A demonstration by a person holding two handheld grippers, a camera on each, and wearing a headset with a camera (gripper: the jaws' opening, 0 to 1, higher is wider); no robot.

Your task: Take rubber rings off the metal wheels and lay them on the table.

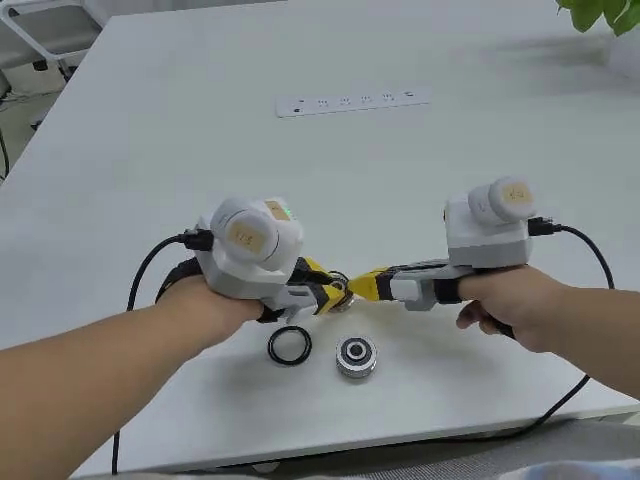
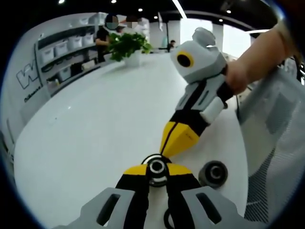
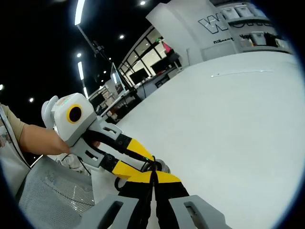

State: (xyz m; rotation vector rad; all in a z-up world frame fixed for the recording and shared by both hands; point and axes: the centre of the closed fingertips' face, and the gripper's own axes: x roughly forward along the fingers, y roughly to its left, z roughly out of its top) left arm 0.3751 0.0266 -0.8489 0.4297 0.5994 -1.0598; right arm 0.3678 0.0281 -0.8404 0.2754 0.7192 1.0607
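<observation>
table: big white one, everything's happening near the front edge
plant: green leaves poking in at the far right corner of the table
power strip: white, lying flat toward the far side, well away from the action
left gripper: held in the person's left hand, yellow-tipped jaws clamped on the held wheel from both sides, pretty clear in the left gripper view
right gripper: in the right hand, coming in from the opposite side. Jaws squeezed together to a point, with the tip right at the far rim of that same wheel. Can't honestly tell if it's got any rubber pinched in there or is just touching
held wheel: small metal wheel sitting between the two gripper tips, with a dark band showing around its rim. Can't tell if it's lifted off the table or resting on it
second wheel: lying flat on the table just in front of the grippers, silver with a dark centre, nothing touching it
rubber ring: black, loose, flat on the table just left of the second wheel, close but not touching
</observation>
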